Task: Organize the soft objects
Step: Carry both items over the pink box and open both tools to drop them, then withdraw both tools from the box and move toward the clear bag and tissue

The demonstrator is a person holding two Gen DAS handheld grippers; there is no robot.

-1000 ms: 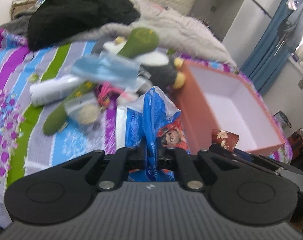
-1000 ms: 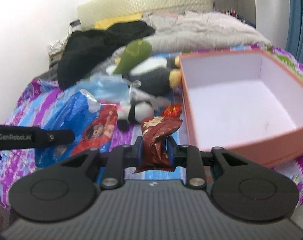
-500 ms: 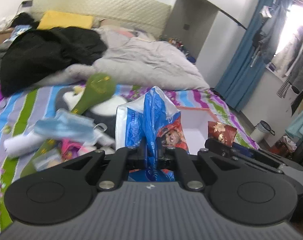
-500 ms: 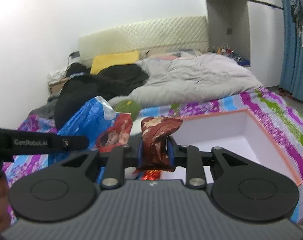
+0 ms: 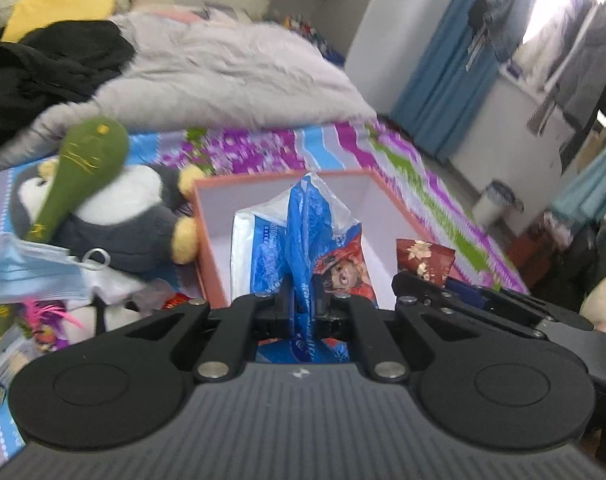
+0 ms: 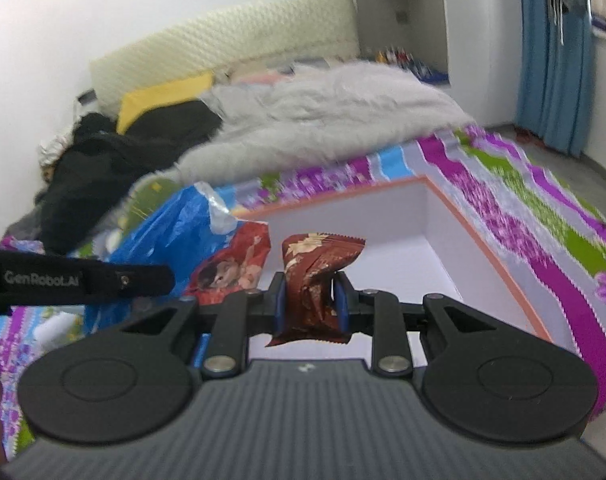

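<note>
My left gripper (image 5: 306, 308) is shut on a blue and white plastic packet (image 5: 303, 240) with a cartoon picture and holds it over the open orange box (image 5: 201, 236). The packet also shows in the right wrist view (image 6: 175, 236). My right gripper (image 6: 310, 300) is shut on a dark red snack wrapper (image 6: 315, 276) and holds it above the white inside of the box (image 6: 439, 240). The wrapper also shows in the left wrist view (image 5: 425, 260), just right of the packet.
A penguin plush (image 5: 119, 216) with a green stuffed toy (image 5: 83, 168) on it lies left of the box. A blue face mask (image 5: 27, 268) and small clutter lie at the left. A grey fluffy blanket (image 5: 231, 72) and black clothes (image 5: 35, 68) lie behind.
Both grippers have moved forward and tilted down over the box, each still holding its item. The box now fills more of both views.
</note>
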